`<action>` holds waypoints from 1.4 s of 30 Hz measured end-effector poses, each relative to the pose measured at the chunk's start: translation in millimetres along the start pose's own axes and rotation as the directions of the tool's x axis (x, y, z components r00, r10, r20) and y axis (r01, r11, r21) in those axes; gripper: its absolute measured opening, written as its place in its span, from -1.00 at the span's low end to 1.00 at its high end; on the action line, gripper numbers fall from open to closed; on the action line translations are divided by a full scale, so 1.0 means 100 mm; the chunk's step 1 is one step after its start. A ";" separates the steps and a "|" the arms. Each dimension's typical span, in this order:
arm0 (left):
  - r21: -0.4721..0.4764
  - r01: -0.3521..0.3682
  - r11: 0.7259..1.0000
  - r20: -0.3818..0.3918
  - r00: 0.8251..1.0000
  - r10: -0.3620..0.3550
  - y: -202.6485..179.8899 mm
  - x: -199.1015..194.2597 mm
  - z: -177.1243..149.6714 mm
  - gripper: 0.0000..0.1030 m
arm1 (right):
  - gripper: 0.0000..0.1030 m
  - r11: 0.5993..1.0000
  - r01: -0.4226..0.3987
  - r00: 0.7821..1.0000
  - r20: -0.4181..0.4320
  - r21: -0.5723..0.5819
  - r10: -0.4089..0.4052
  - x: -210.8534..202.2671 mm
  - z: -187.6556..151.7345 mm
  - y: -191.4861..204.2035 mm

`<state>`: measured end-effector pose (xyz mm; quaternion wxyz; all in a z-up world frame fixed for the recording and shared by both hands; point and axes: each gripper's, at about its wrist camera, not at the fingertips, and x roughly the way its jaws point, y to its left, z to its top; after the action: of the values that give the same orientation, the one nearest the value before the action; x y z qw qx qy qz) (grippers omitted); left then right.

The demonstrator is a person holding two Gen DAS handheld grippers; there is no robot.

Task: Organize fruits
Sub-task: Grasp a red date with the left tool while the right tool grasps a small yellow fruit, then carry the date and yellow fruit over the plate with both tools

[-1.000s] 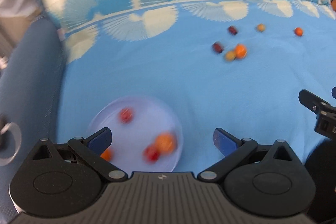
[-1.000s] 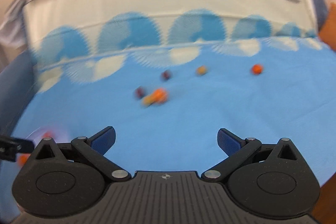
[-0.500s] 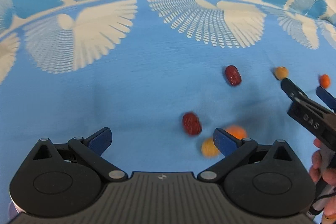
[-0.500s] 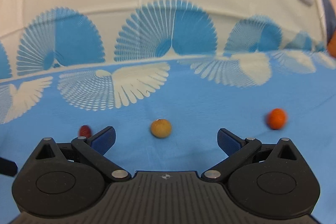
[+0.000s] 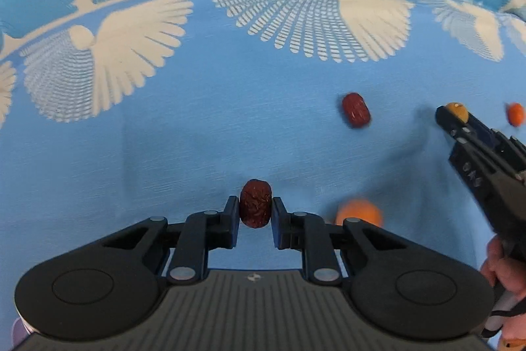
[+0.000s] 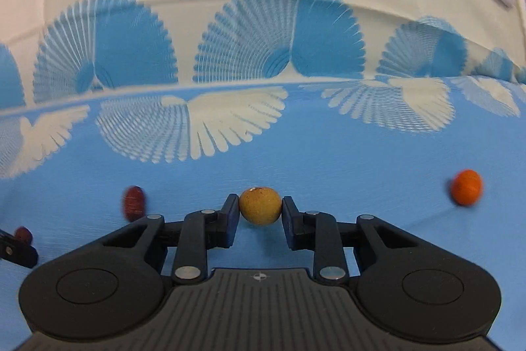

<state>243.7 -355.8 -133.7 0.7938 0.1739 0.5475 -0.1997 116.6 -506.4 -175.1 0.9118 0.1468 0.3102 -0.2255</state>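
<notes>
Fingers pinch a red date; right fingers closing on a longan, cloth open around.

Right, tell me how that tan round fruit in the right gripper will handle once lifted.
The tan round fruit looks smooth and ball-shaped, so it may slip or roll from the right gripper, whose jaws are closing on its sides. It seems small, probably light. Set on the blue cloth, it would likely roll.

A wrinkled dark-red jujube stands upright on the blue cloth; another jujube lies beyond, near a tan longan and two oranges.
</notes>
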 end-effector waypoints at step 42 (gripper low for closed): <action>-0.307 -0.053 0.950 0.112 0.990 0.091 1.91 -2.68 -3.80 -0.58 | -0.43 0.780 -0.462 0.881 -0.119 -0.423 0.457 -4.33 -1.41 2.46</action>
<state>-49.6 30.8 0.0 0.8505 0.0572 0.5142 -0.0949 -136.1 -99.7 22.0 0.9466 0.0098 0.3123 0.0800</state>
